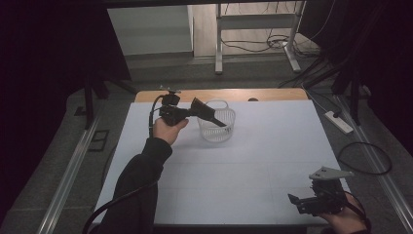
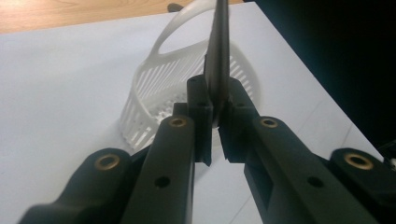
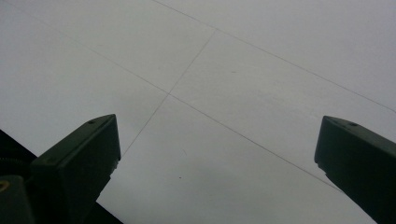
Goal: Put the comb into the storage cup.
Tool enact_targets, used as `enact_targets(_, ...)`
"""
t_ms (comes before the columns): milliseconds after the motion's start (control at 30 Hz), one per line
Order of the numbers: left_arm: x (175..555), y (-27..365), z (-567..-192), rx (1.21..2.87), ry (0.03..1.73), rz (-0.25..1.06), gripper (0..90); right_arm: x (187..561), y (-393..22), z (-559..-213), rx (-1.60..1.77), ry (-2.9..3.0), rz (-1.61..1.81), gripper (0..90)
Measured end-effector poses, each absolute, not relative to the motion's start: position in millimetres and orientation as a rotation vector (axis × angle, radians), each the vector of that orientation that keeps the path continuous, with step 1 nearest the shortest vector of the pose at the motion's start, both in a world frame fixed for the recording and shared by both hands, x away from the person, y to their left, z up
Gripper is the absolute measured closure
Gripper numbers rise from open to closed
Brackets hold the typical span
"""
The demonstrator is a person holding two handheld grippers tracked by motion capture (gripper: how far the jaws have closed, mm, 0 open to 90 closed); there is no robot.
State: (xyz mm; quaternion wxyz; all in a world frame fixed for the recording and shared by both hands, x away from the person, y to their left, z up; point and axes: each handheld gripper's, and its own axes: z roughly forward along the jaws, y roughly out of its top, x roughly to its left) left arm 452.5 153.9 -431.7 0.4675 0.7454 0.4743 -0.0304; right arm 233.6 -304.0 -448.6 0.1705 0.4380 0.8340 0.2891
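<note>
White sheeting covers the table (image 1: 243, 165), with a strip of bare pale wood showing along its far edge and a dim floor with cables and metal frame legs beyond. Towards the far side of the sheet stands a small translucent white plastic basket with slotted walls and an arched handle (image 1: 216, 126), the landmark for everything else.

Just left of the basket, the left gripper (image 1: 202, 111) is held level in the person's left hand (image 1: 168, 129), pointing across at the basket. Its jaws are pressed together on a thin flat dark blade-like object (image 1: 218, 120), which sticks out from the tips and slants down over the basket's rim into its opening. In the left gripper view the same flat dark piece (image 2: 218, 56) stands edge-on between the two black pads, pinched tight, with the basket (image 2: 154, 93) directly behind it on the white sheet. What exactly the dark piece is cannot be told.

Well apart from the basket, at the near right corner of the table, the right gripper (image 1: 301, 201) rests low in the person's right hand (image 1: 348, 219), a grey three-cornered plate on top. Its jaws stand wide apart with nothing between them; the right gripper view shows bare white sheet (image 3: 224, 93) with faint seam lines between the two black tips.
</note>
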Motion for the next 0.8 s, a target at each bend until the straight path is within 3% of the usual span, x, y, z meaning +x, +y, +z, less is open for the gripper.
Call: enact_targets(800,454,160,-448,1.83,1.249,0.014,71.2,234,-304,-449,1.246,2.37,0.814,1.4)
